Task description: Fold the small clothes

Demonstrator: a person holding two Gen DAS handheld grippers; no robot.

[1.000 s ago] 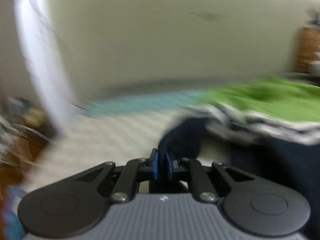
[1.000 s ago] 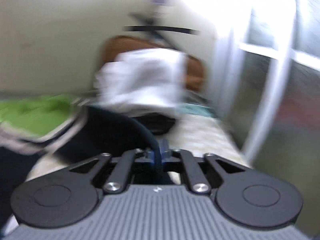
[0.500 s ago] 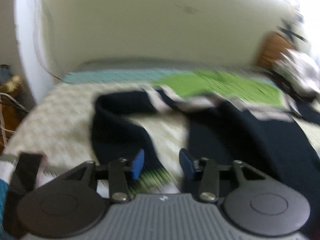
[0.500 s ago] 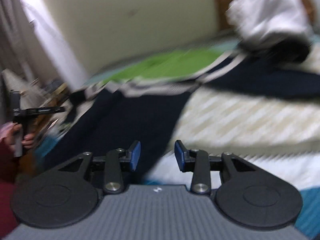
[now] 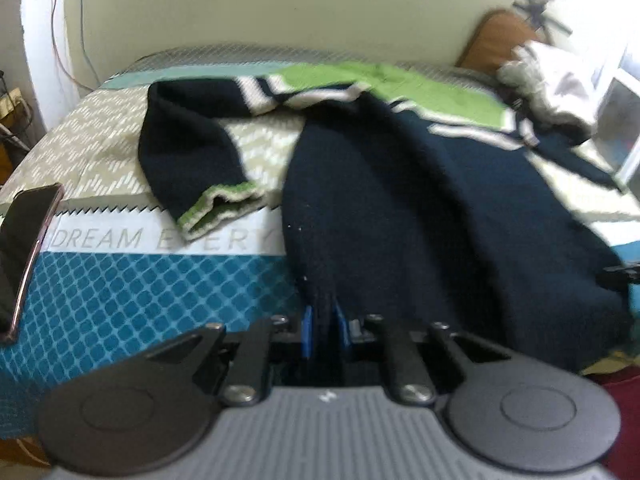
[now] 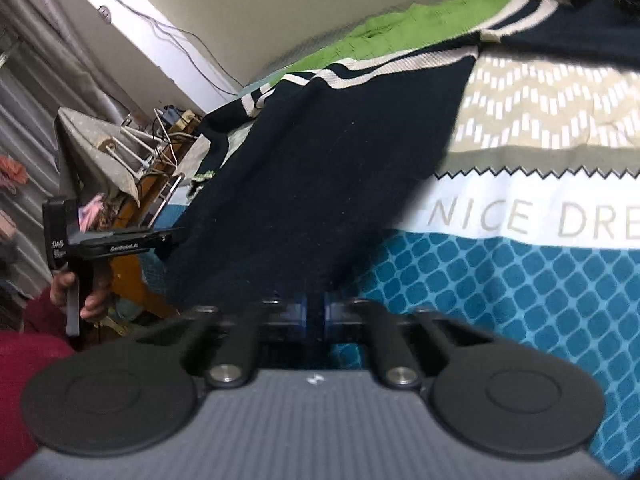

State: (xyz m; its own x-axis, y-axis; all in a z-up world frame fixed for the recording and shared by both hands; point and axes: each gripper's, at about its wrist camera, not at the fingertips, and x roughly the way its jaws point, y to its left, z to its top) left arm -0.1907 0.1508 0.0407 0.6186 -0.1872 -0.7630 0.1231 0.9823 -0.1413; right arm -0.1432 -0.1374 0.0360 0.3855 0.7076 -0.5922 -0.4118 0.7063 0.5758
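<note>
- A dark phone (image 5: 24, 256) lay at the far left edge of the bed, on a bedsheet (image 5: 120, 280) patterned in teal diamonds, with a white band of lettering and a beige chevron stretch beyond it.
- In the right wrist view, an ironing board (image 6: 96, 152) leaned among cables at the left, beside the bed.
- A navy sweater (image 5: 420, 208) with a green yoke and white stripes lay spread face-down across the middle of the bed, its hem at the near edge.
- Its left sleeve (image 5: 192, 160) bent down over the beige stretch, the green-and-white cuff resting on the lettered band.
- A heap of pale clothes (image 5: 552, 80) sat on the far right corner against a brown headboard (image 5: 496, 40), just beyond the sweater's shoulder.
- Half a second earlier both pairs of blue fingers had stood apart above the cloth; a full second back, each had been clamped on navy fabric lifted off the bed, the views smeared by motion.
- The left gripper (image 5: 323, 330) had its fingers drawn narrow, pinching a ridge of the sweater's hem at the left corner.
- The right gripper (image 6: 316, 316) was likewise nearly closed, its pads at the hem's right corner, where navy cloth met the teal sheet; dark fabric showed in the slit between them.
- A person's hand (image 6: 86, 288), red-sleeved, gripped the left tool's handle at the left of the right wrist view.
</note>
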